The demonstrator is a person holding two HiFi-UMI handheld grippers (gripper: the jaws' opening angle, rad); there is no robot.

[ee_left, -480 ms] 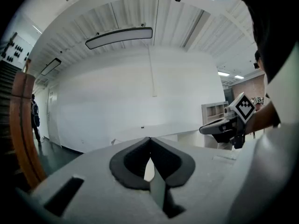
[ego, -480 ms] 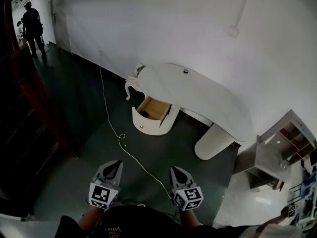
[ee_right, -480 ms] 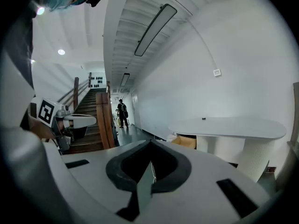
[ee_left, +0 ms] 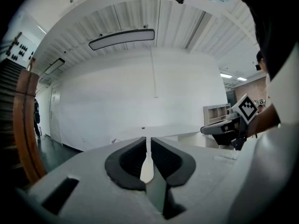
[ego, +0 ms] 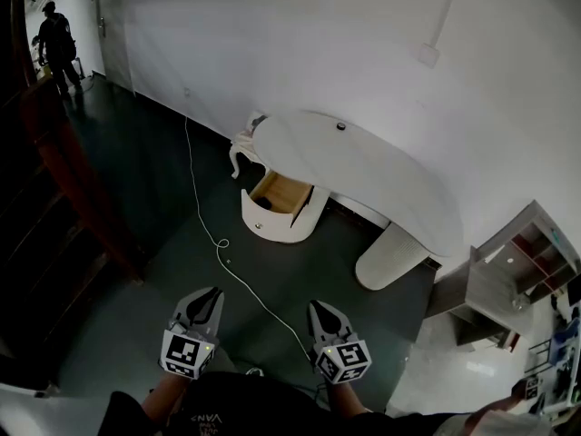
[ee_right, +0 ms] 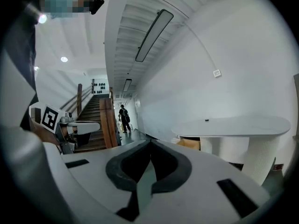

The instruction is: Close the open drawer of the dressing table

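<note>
Both tools hang low in front of the person, well short of the furniture. The left hand-held gripper (ego: pixel 210 295) has its jaws pressed together with nothing between them, and the right hand-held gripper (ego: pixel 320 308) is the same, pinching nothing. At their 12 o'clock, well apart across the dark floor (ego: pixel 145 207), the drawer (ego: pixel 277 209) stands pulled out from the left end of the white bench (ego: pixel 363 175), its wooden inside showing. A white cable (ego: pixel 194 184) trails over the floor toward 11 o'clock. A person (ego: pixel 56 44) stands far off at 10 o'clock.
</note>
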